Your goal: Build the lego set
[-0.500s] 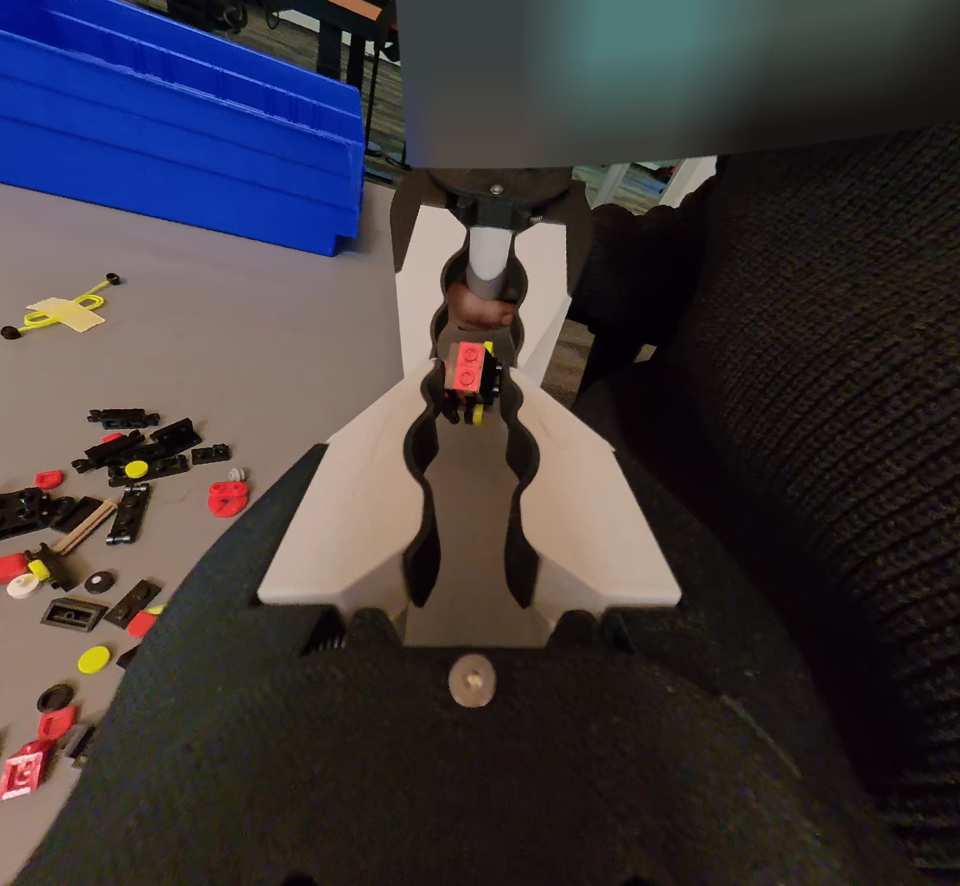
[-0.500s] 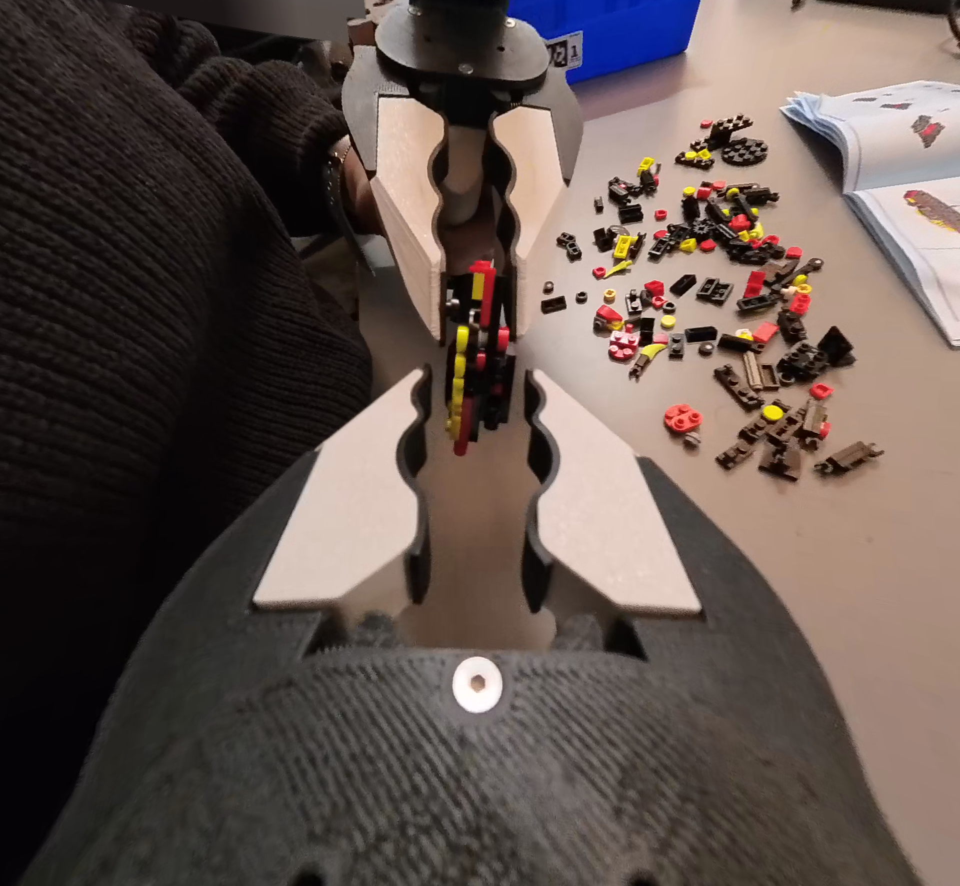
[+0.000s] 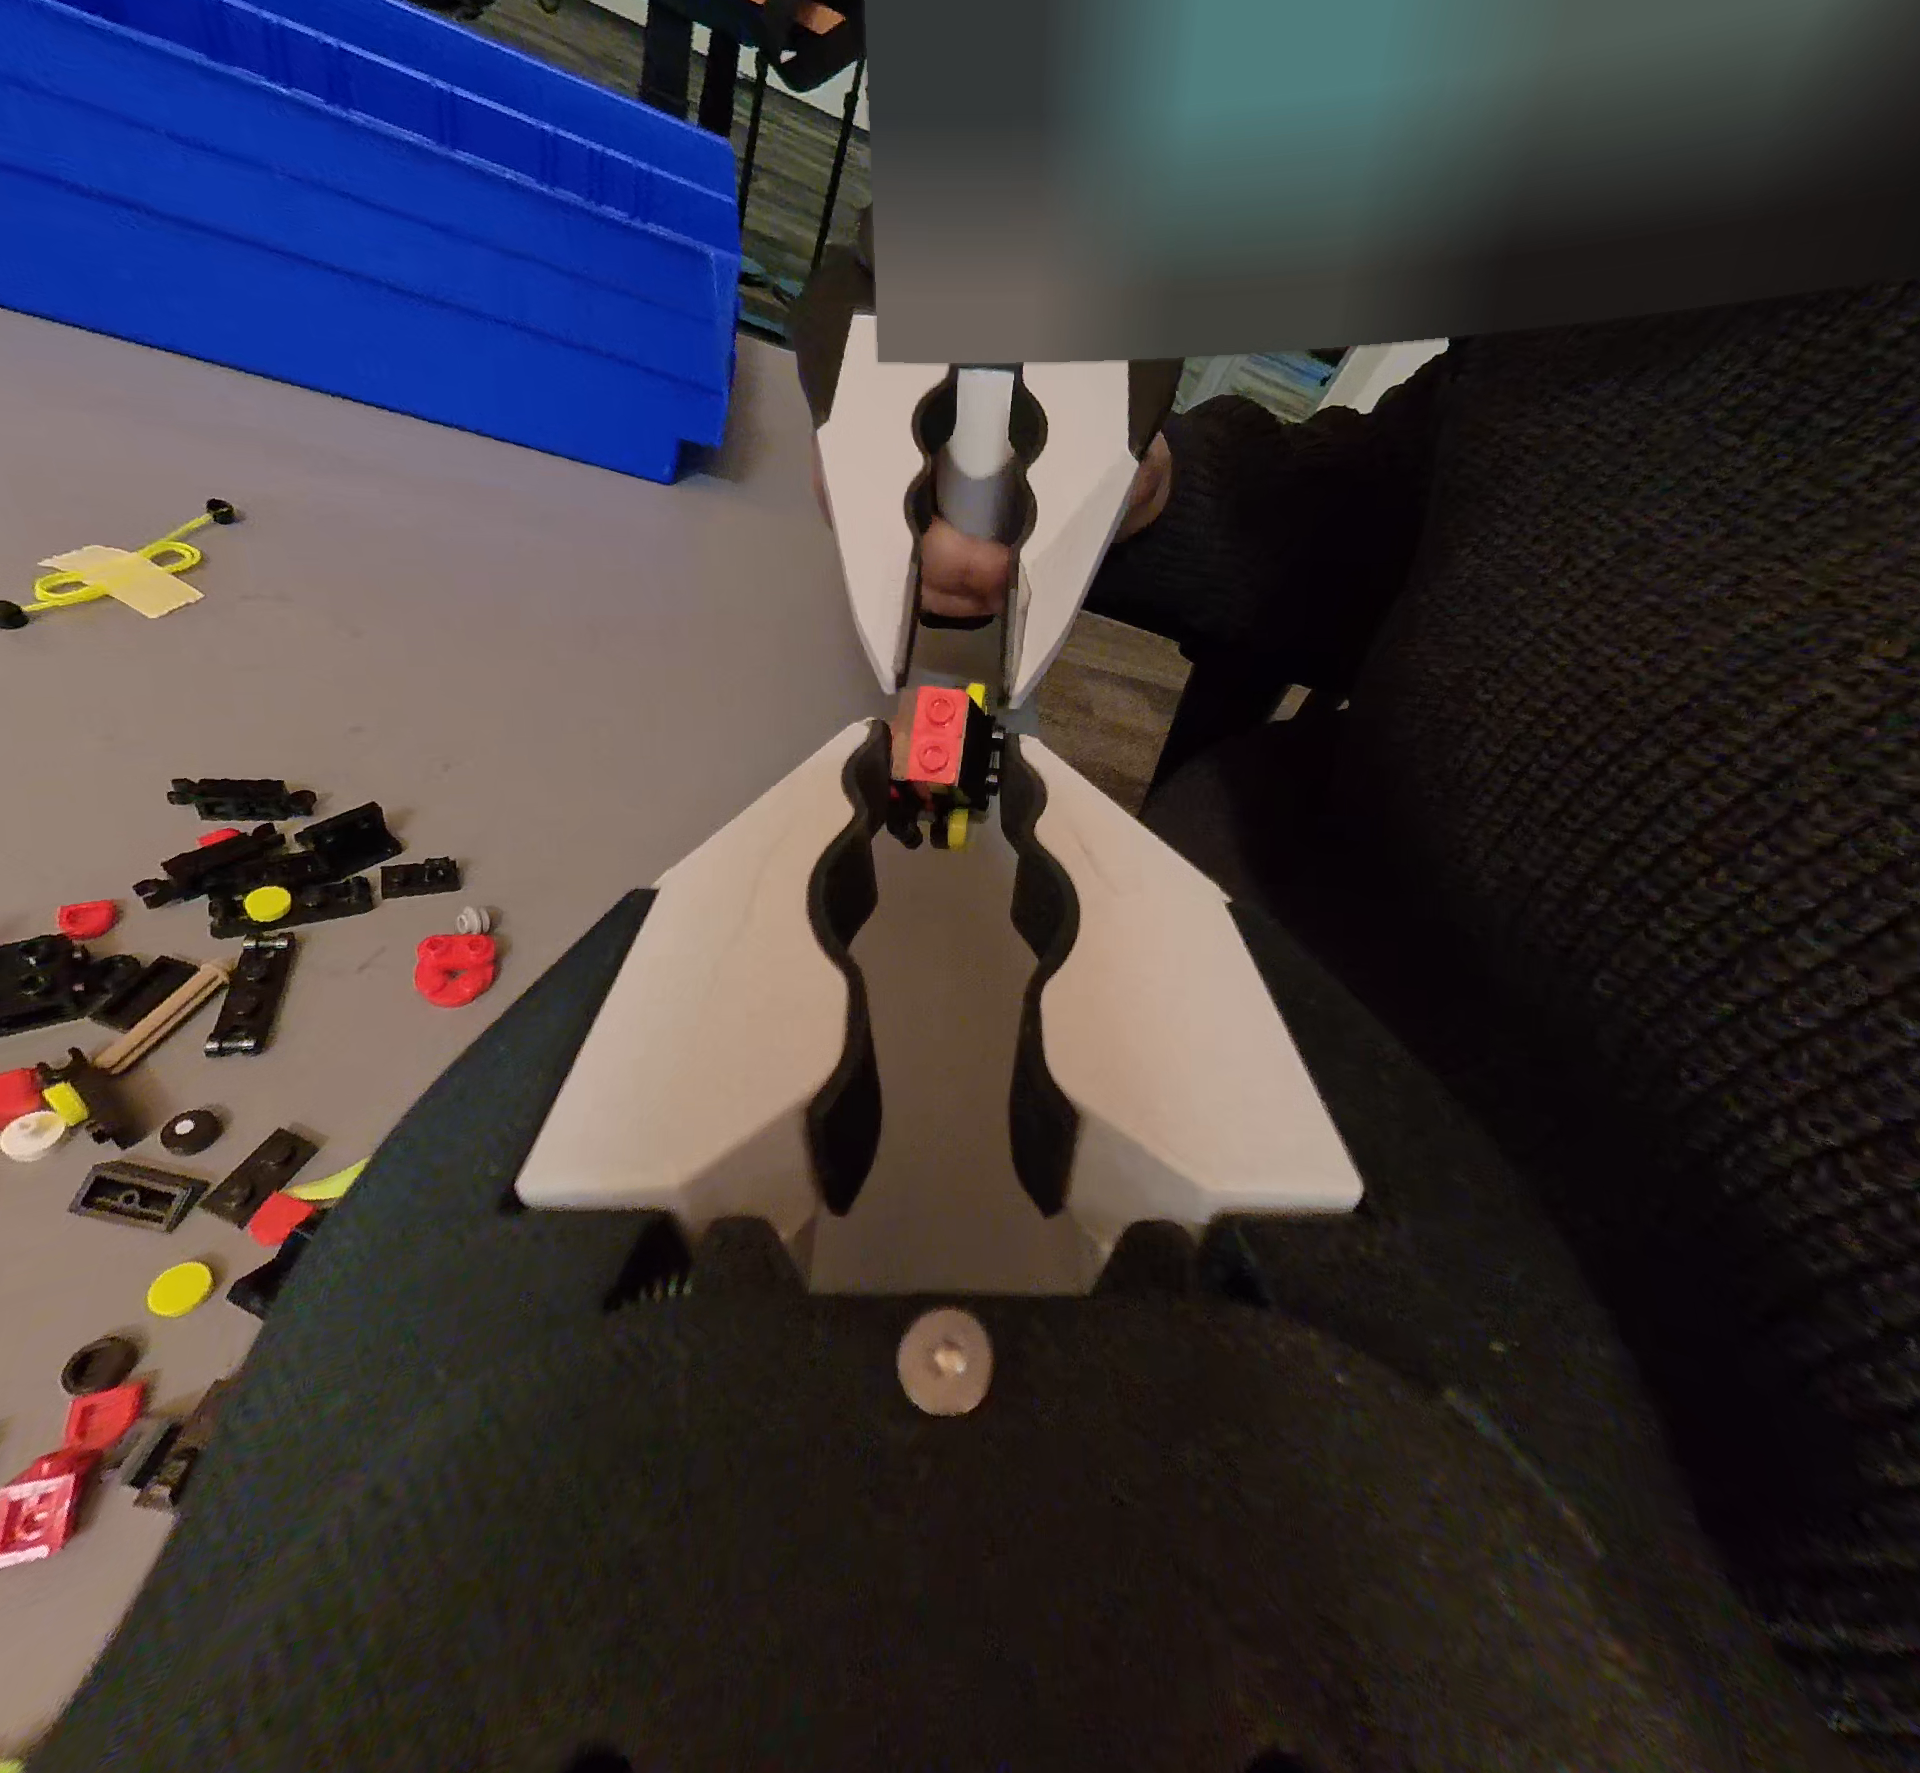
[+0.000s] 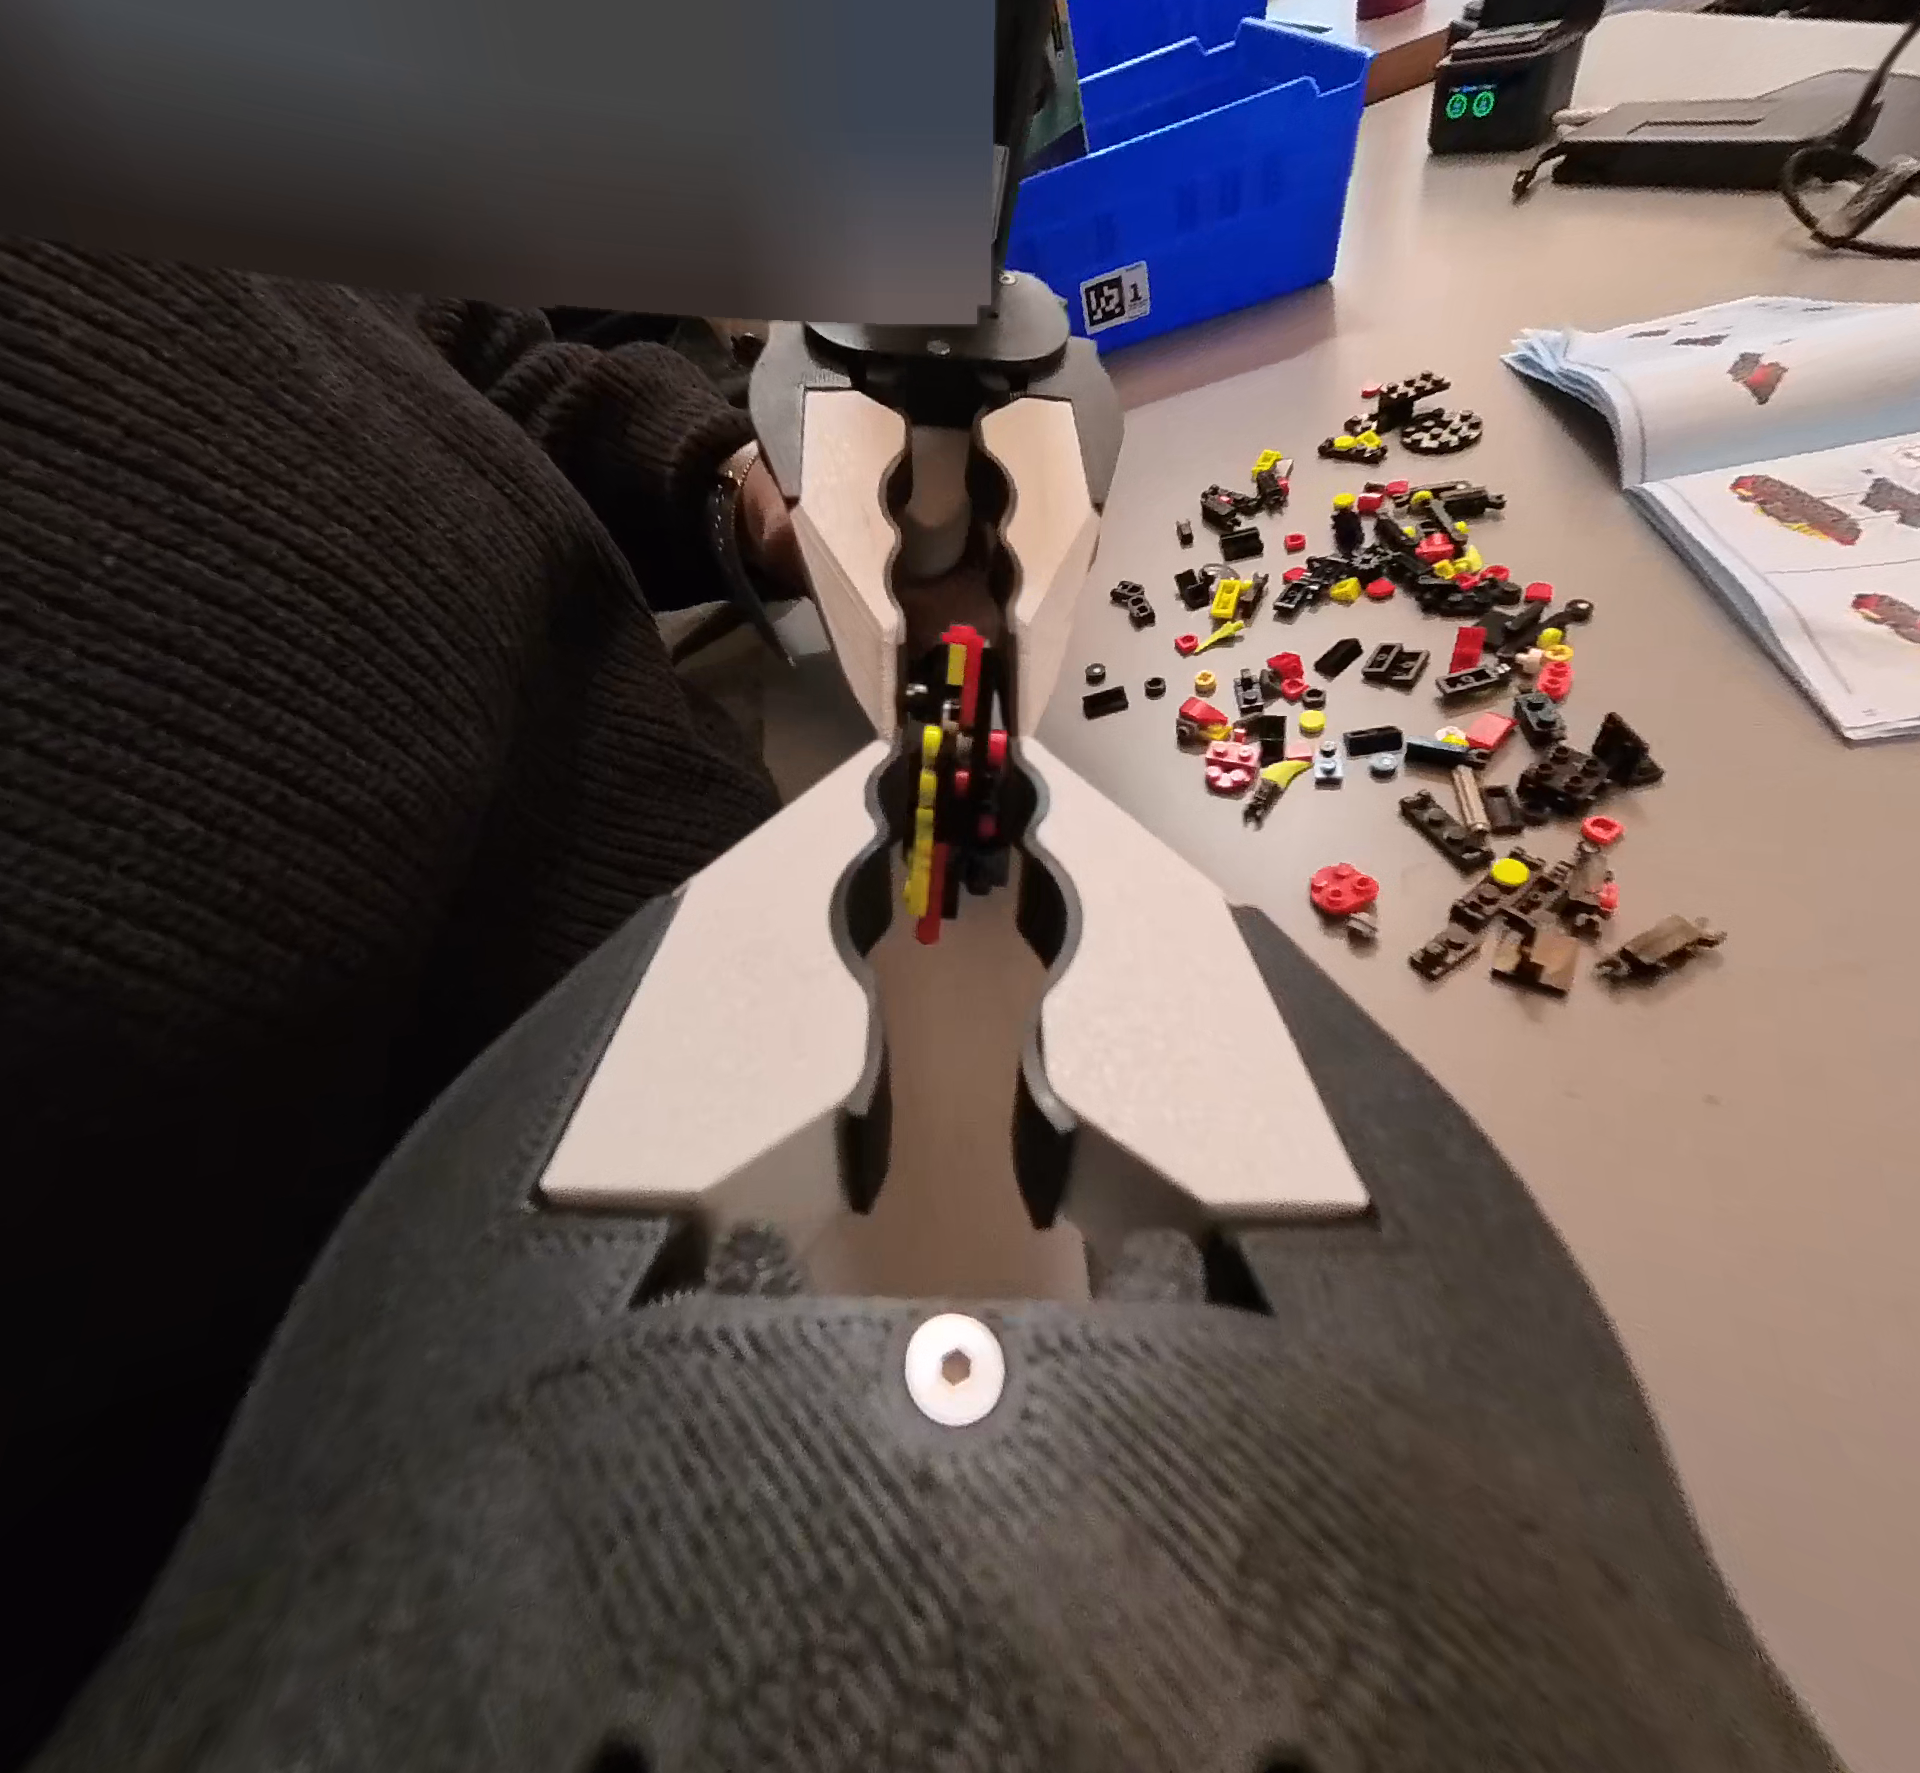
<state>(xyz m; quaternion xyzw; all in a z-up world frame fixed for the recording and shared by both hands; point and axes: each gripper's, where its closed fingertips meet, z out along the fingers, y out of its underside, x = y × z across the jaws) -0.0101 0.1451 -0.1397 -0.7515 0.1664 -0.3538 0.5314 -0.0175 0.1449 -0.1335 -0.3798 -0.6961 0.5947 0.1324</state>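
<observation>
A small assembly of red, black and yellow bricks (image 3: 935, 752) is held above the grey table (image 3: 468, 632) between the two grippers, which meet tip to tip. My left gripper (image 3: 945, 759) is shut on it, with both pads against its sides and a red two-stud brick facing this camera. My right gripper (image 3: 961, 679) comes in from the far side. In the right wrist view, my right gripper (image 4: 954, 773) is shut on the near end of the assembly (image 4: 951, 798), and the left gripper (image 4: 951, 684) holds the far end.
Loose black, red and yellow pieces lie on the table (image 3: 239, 892), (image 4: 1403, 663). Blue bins (image 3: 364, 196), (image 4: 1195, 165) stand at the back. An open instruction booklet (image 4: 1766, 497) lies far right. A person's dark knitted sleeve (image 4: 260, 684) fills the left. Less than 4 cm separates the two grippers' tips.
My right gripper's fingers were wide apart around the assembly and have closed in on it. The left gripper kept its hold. Both grippers stayed tip to tip.
</observation>
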